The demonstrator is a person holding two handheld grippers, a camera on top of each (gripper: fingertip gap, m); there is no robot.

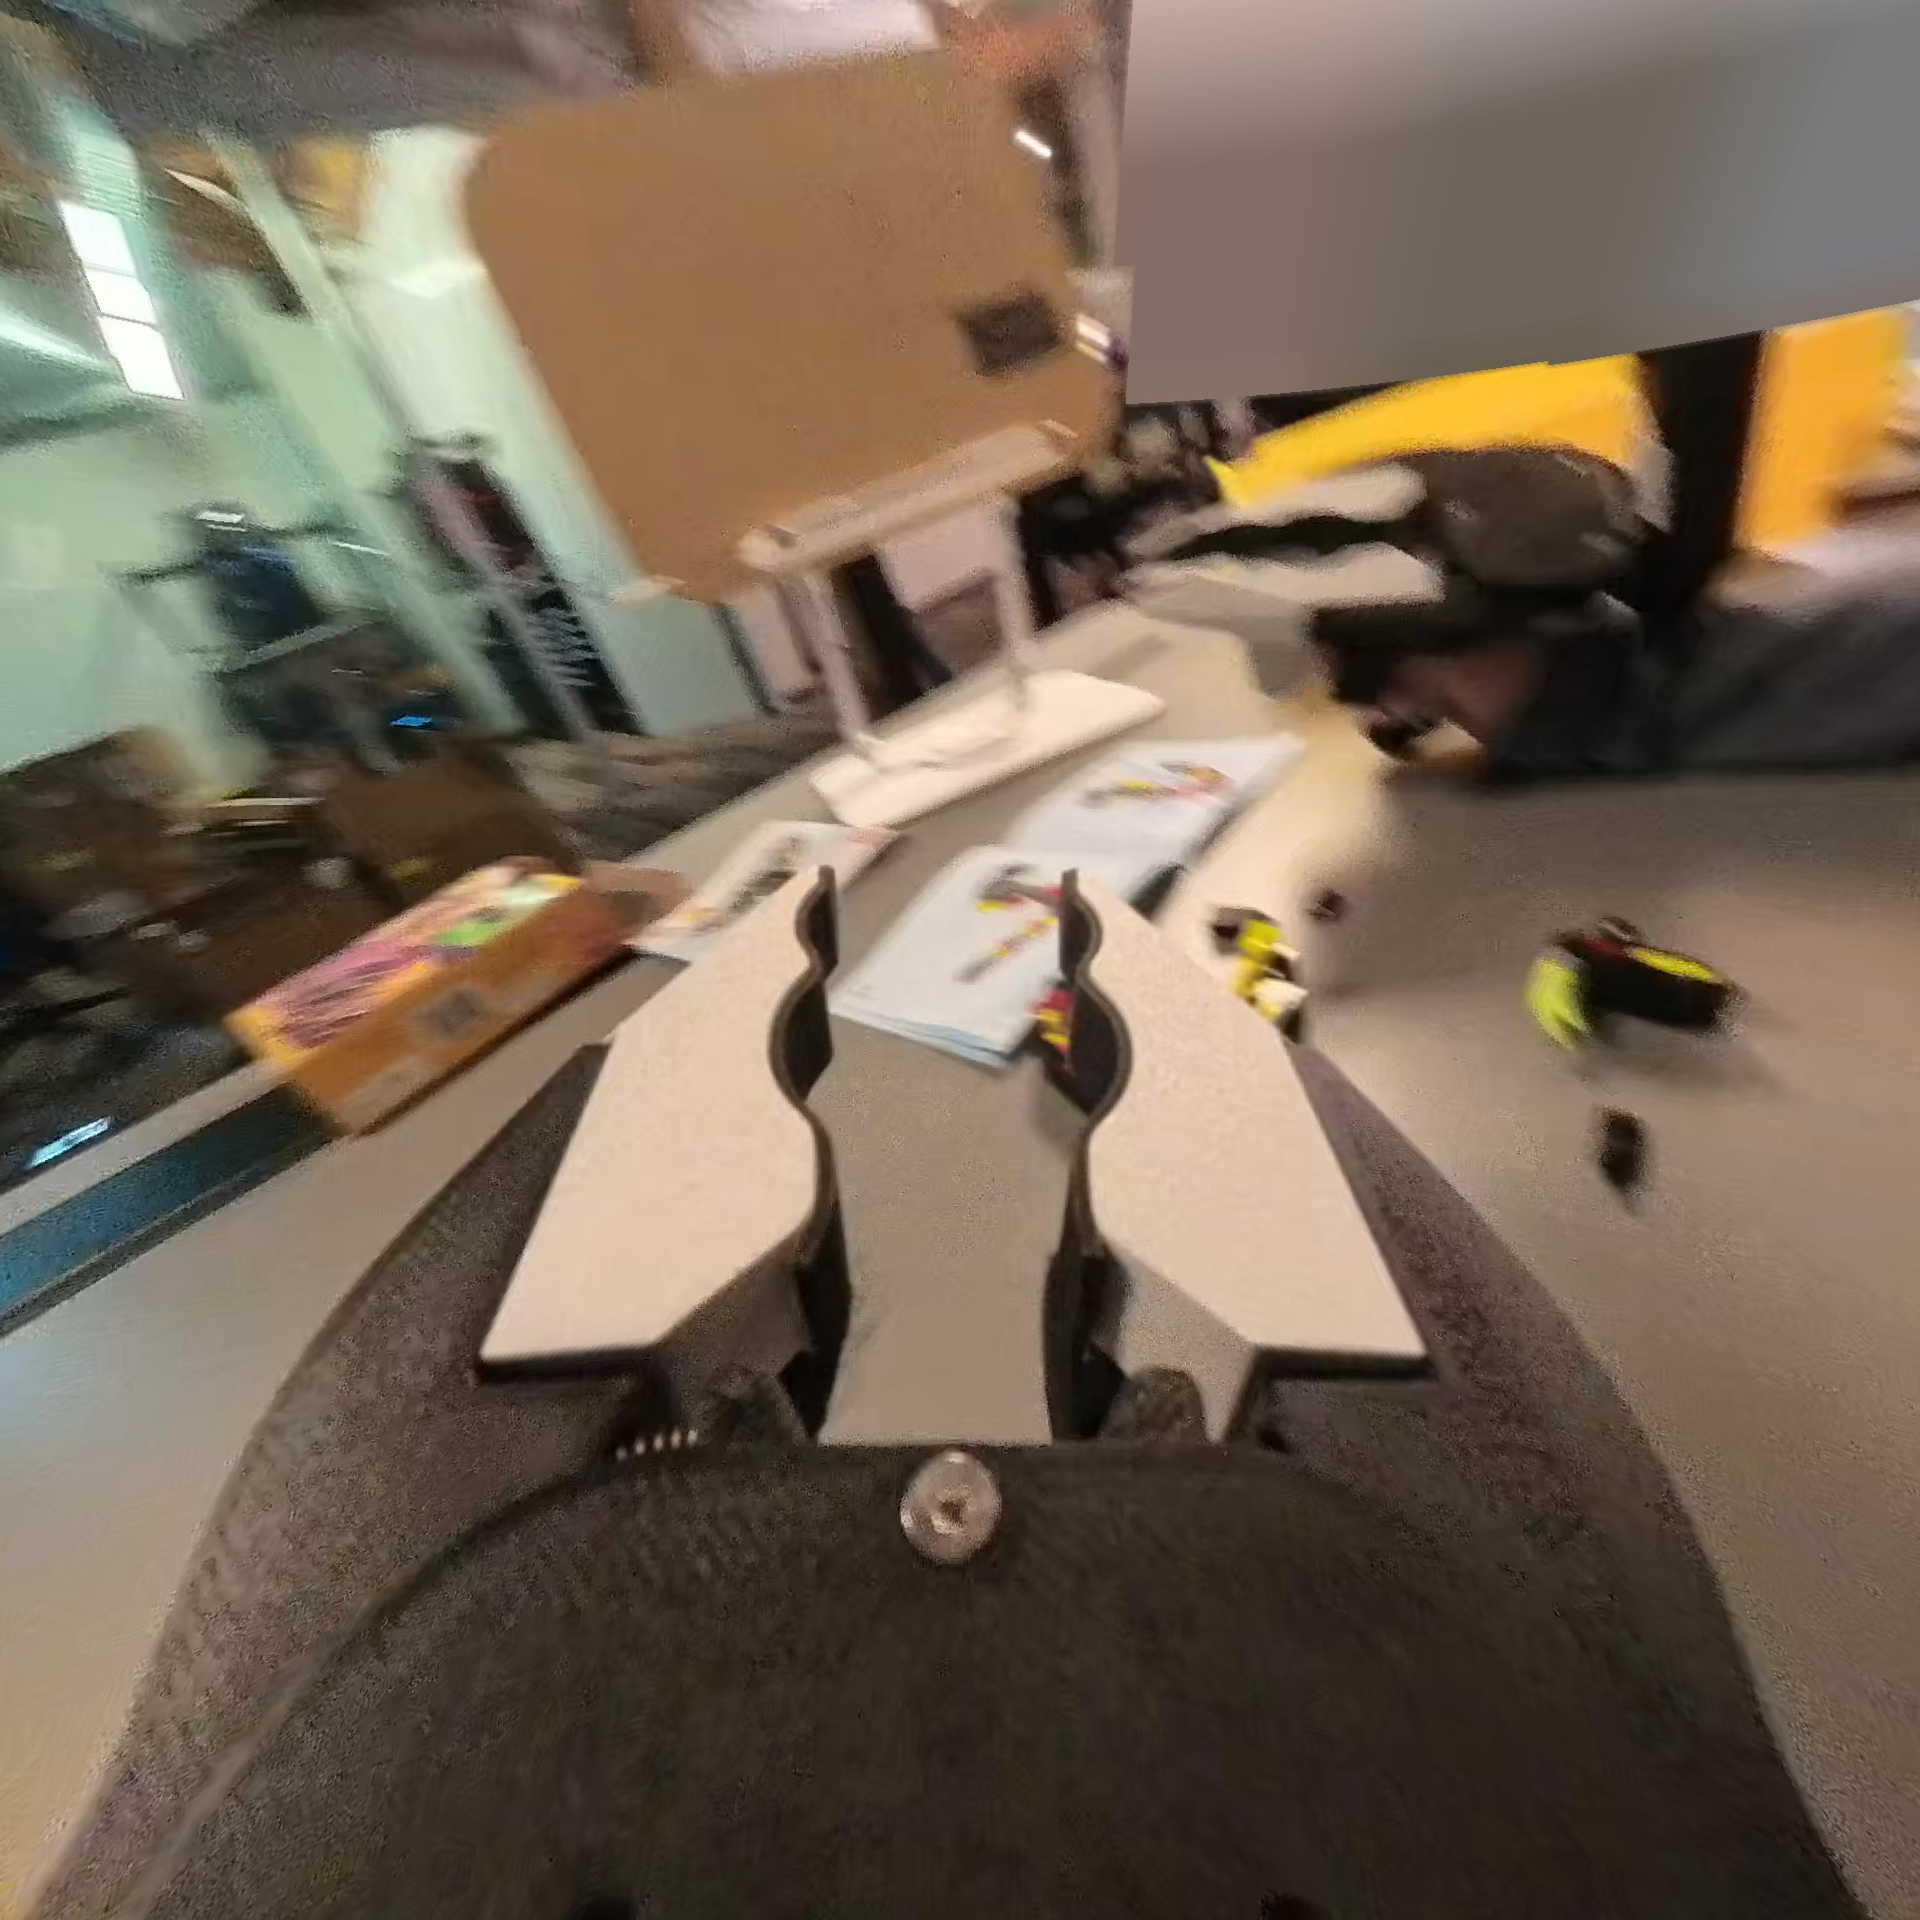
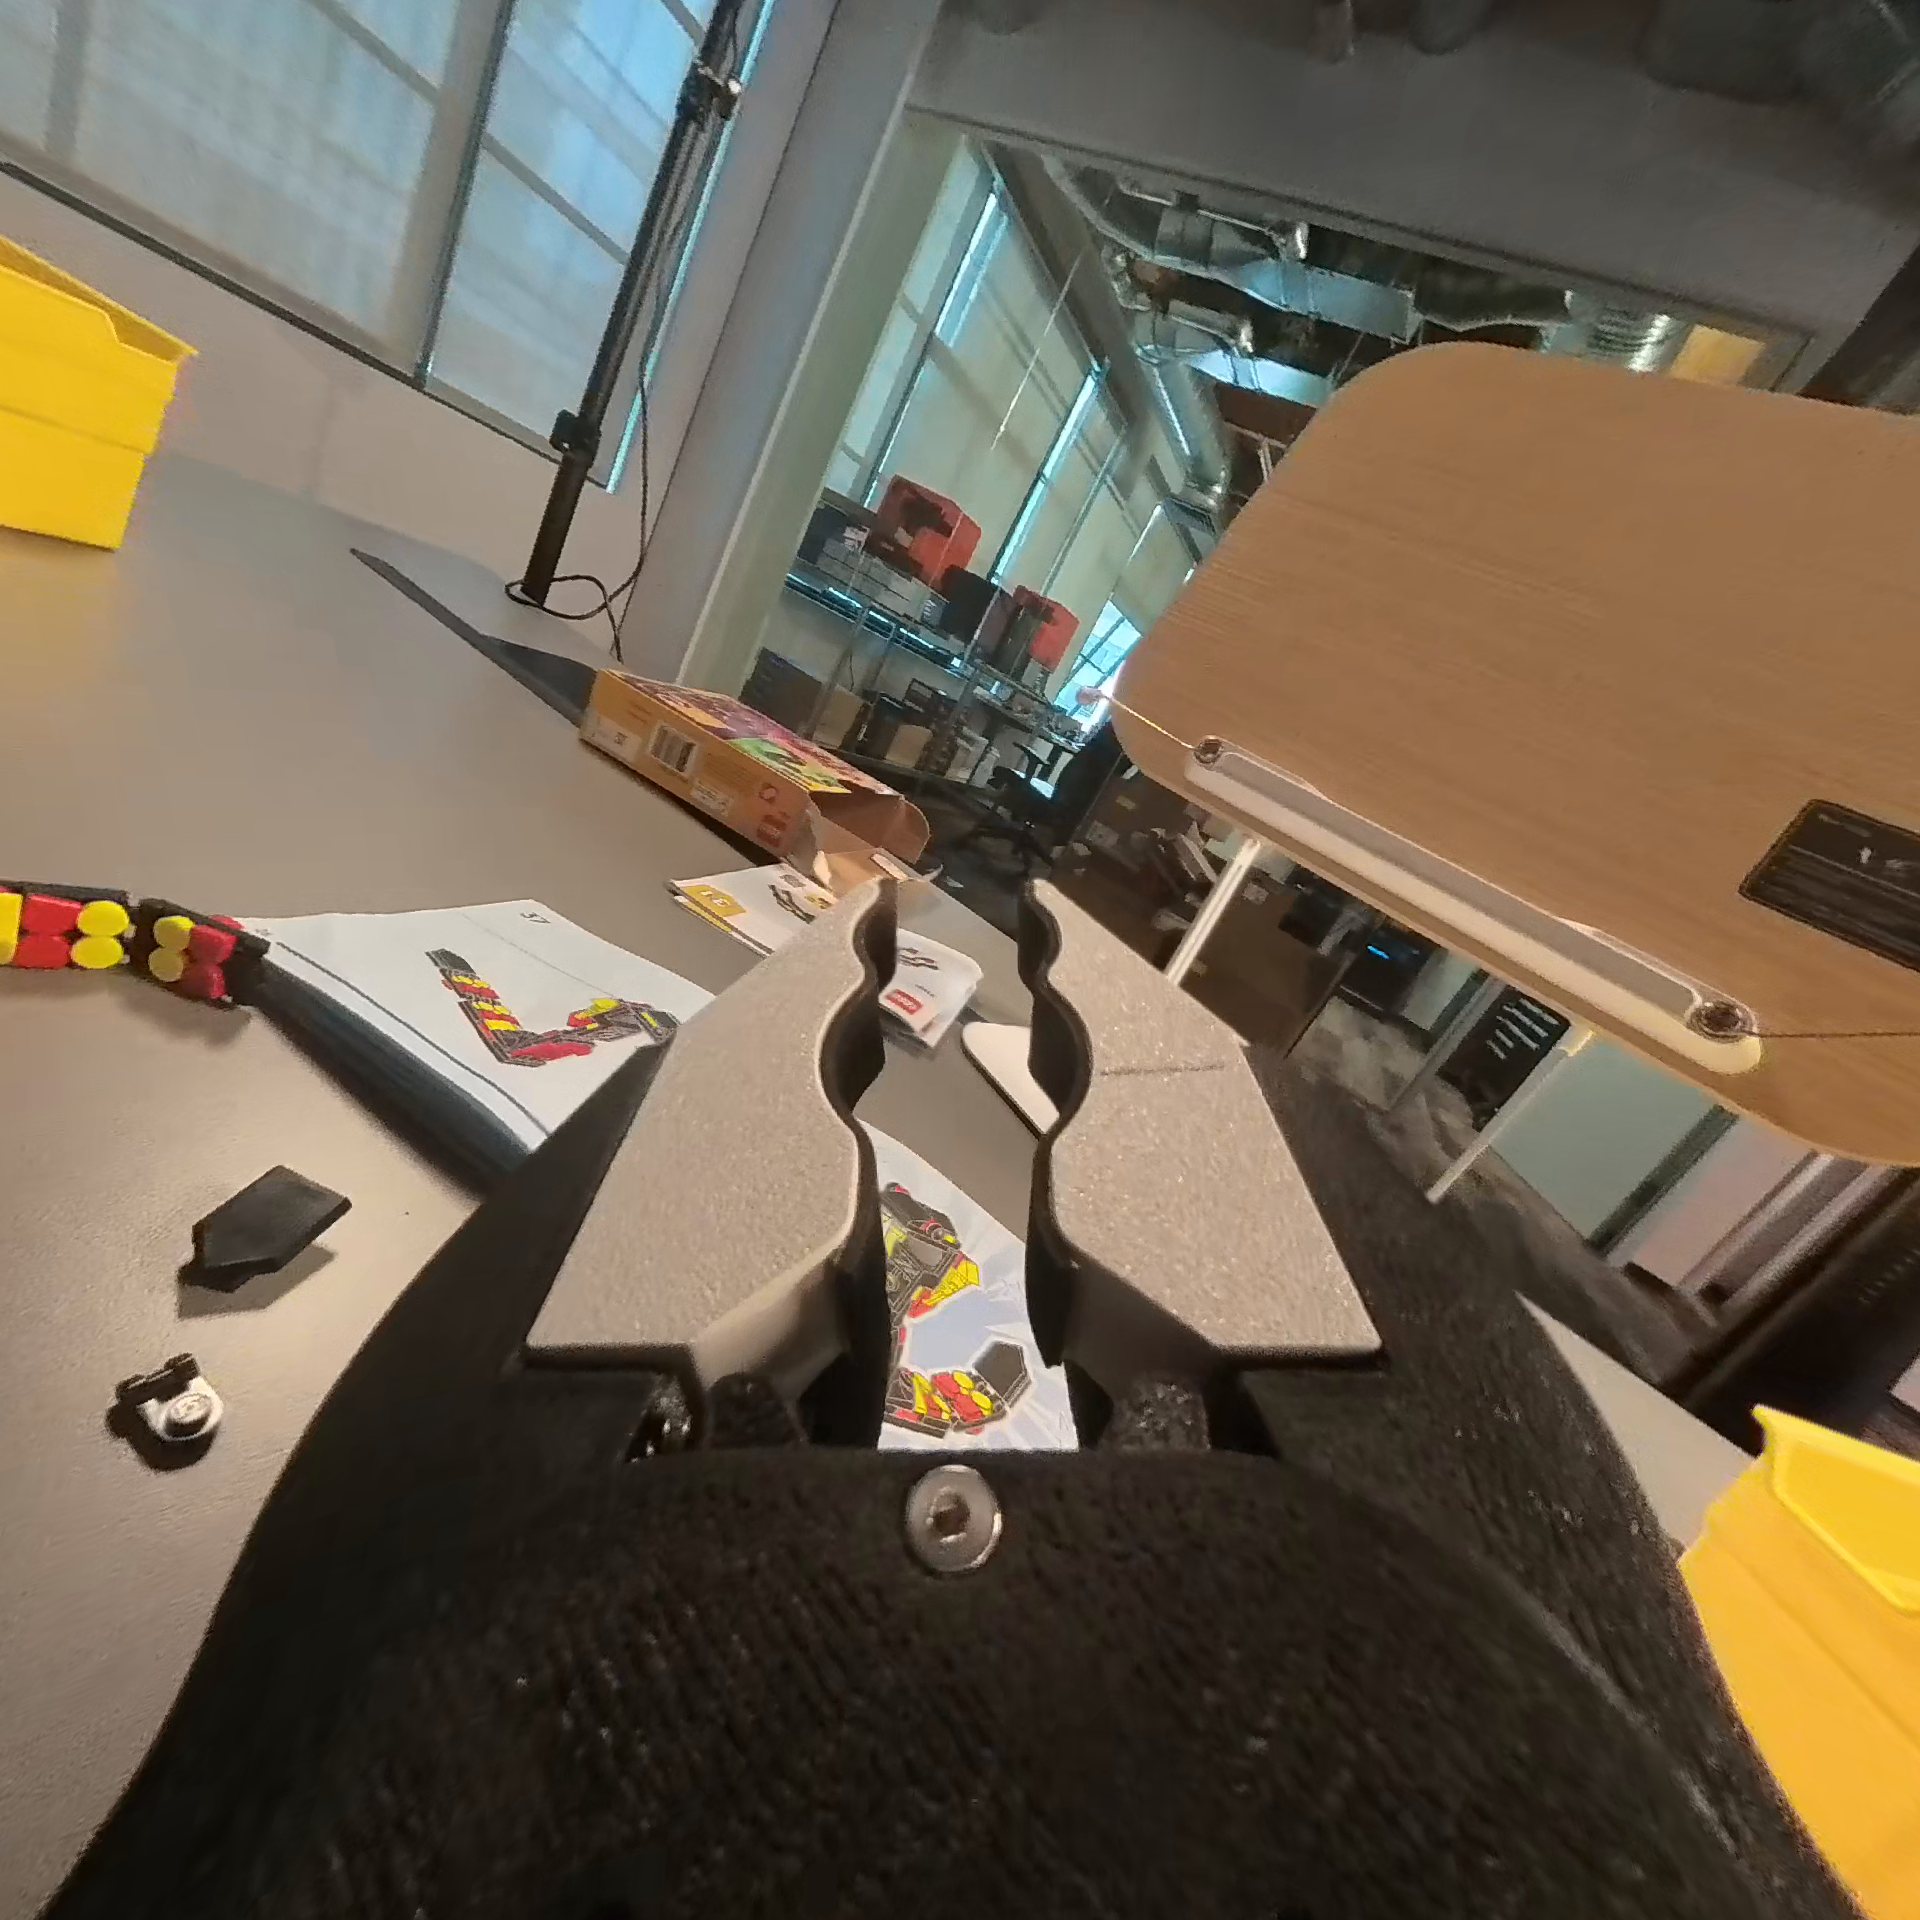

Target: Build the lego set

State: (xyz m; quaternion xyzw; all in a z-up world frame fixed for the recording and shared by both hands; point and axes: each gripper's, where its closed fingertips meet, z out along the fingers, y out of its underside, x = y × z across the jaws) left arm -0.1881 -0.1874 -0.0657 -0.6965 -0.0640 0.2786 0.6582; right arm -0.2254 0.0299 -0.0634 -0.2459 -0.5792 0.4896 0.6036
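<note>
Left gripper [image 1: 945, 925]: fingers spread, nothing between them, held above the grey table [image 1: 1558, 1299]. The left wrist view is motion-blurred. Ahead of the fingers lie open instruction booklets [image 1: 935, 977], side by side. A partly built black and yellow lego piece [image 1: 1621, 982] sits on the table well to the right of the booklets, with a small black part [image 1: 1619, 1143] nearer the camera. A smaller yellow and black assembly [image 1: 1262, 961] stands just beside the booklets' right edge. The lego box [image 1: 416, 987] lies at the table's left edge. A white stand carrying a wooden board [image 1: 769, 312] rises beyond the booklets.

Right gripper [image 2: 956, 914]: fingers spread, empty, low over the table [image 2: 260, 675]. A booklet [image 2: 447, 1018] lies open to the left of the fingers; another printed page [image 2: 956, 1340] shows between them, underneath. A chain of black, red and yellow lego [image 2: 114, 940] rests against the booklet's left edge. A flat black part [image 2: 265, 1226] and a small black and grey part [image 2: 171, 1408] lie apart on the table, near the gripper's left side. The opened box [image 2: 727, 769] lies toward the far edge. Yellow bins stand at far left [image 2: 62, 416] and near right [image 2: 1818, 1621]. The wooden board [image 2: 1558, 675] overhangs at right.
</note>
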